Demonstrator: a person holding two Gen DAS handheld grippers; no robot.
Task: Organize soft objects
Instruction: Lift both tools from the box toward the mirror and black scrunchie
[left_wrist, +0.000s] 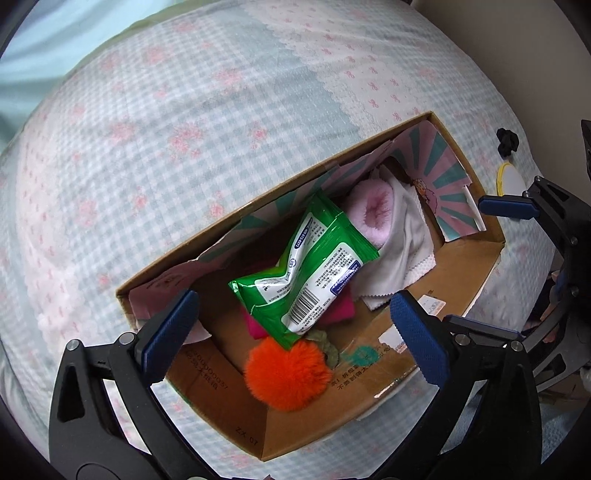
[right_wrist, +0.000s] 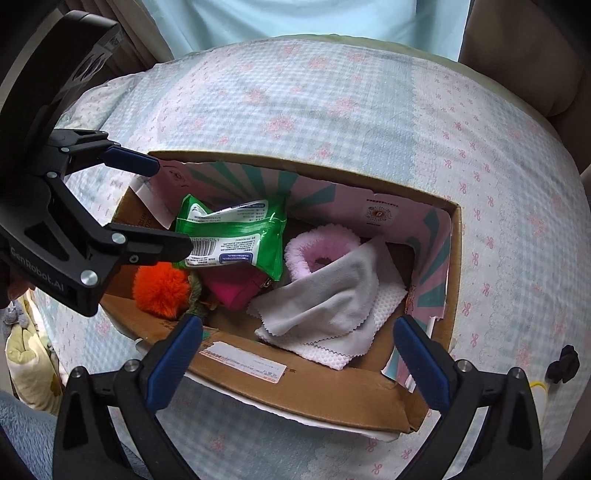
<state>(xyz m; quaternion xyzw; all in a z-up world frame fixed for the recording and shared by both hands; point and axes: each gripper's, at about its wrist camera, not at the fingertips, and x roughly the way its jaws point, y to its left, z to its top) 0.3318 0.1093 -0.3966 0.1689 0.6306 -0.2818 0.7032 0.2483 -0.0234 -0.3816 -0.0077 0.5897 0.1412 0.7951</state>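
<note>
You hold both grippers over the cardboard box (right_wrist: 332, 391) on the bed, left gripper (left_wrist: 295, 325) and right gripper (right_wrist: 299, 343) spread wide, gripping nothing; inside, the green wipes pack (left_wrist: 310, 269) lies on the pink pouch (right_wrist: 236, 291), orange pompom (left_wrist: 288, 376) beside it

Left tool (left_wrist: 295, 325) fills the lower frame of its view, pointing steeply down, jaws spread wide and empty. Right tool (right_wrist: 297, 349) likewise.

A bed (right_wrist: 332, 96) under a pale blue-checked, pink-flowered cover fills the room, beige curtain (right_wrist: 136, 40) behind.
</note>
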